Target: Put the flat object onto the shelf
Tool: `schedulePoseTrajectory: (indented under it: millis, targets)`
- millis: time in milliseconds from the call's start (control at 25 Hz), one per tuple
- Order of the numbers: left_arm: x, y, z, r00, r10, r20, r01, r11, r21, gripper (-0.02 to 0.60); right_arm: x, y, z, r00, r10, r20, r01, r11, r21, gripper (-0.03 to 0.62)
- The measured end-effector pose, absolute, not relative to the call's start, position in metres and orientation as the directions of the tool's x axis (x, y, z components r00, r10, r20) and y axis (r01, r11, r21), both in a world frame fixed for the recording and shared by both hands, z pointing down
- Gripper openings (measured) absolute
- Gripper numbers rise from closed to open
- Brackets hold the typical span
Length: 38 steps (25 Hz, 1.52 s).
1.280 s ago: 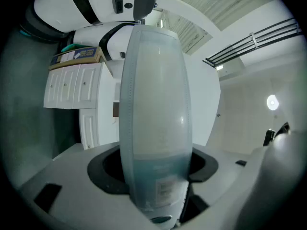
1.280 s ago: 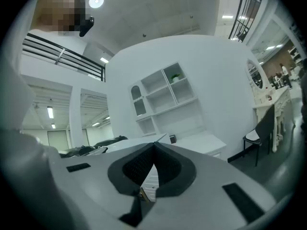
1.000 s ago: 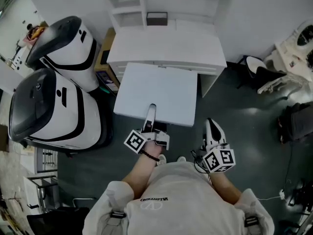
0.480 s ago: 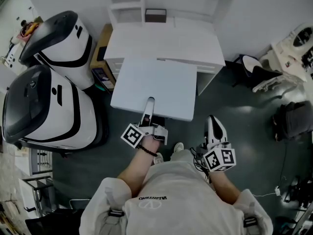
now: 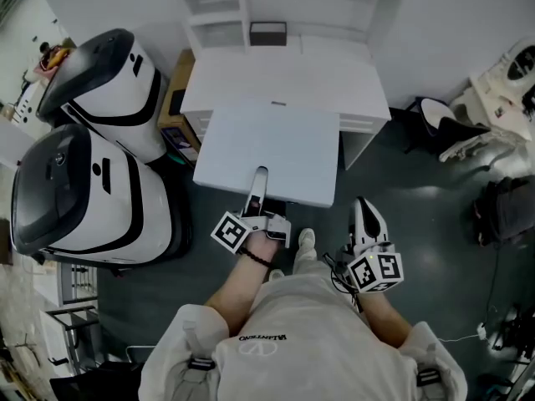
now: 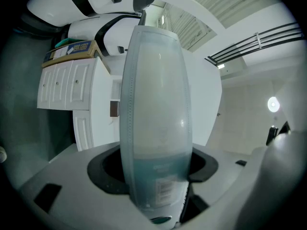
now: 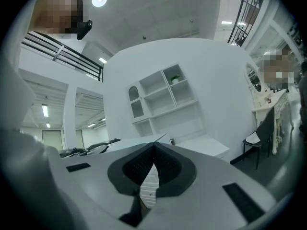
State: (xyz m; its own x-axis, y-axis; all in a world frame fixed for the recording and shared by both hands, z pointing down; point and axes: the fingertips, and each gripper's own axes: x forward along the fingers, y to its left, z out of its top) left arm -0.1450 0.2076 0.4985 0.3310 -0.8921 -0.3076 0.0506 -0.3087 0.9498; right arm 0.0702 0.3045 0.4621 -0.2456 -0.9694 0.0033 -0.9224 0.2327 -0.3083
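White flat panel (image 5: 267, 149) clamped at its near edge in left gripper (image 5: 259, 182), one finger lying on top of the sheet, the other hidden underneath. Confirmed in left gripper view: panel edge-on between both pads, filling the gap, small printed label (image 6: 165, 190) just ahead of the pads. Looks pale blue-grey and slightly translucent from that angle.

Held roughly level out in front of the person, above dark floor (image 5: 418, 215). Far edge overlapping the front of white desk (image 5: 284, 78) in head view; resting on it or hovering above, cannot tell. Not on the shelf yet: white shelf unit (image 5: 276, 7) at the back of the desk, well beyond the panel. Small dark box (image 5: 267, 32) at the foot of the shelf unit.

Right gripper (image 5: 362, 211) low and to the right of the panel, apart from it, pointing the same way. Fingers pressed together, nothing between them, per right gripper view; desk and shelf unit visible past the tips there.

Left of the desk: two large white-and-black machines (image 5: 92, 182), side by side, plus cardboard box (image 5: 175, 90) wedged between them and the desk. Chair (image 5: 451, 128) off to the right.
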Motion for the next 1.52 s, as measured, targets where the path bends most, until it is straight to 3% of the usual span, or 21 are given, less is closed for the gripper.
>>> schedulePoseTrajectory:
  millis: [960,1520]
  targets:
    - [-0.062,0.033,0.468,0.244,-0.919,-0.311,0.000,-0.321,0.947,0.296,0.147,0.110,0.446,-0.375,-0.927,-0.016,-0.867,0.357,-0.348,0.011]
    - [-0.035,-0.022,0.467,0.229,-0.927,-0.297,-0.013,-0.308,0.951,0.296,0.172,0.053,0.447,-0.400,-0.916,-0.026,-0.854,0.383,-0.353,0.011]
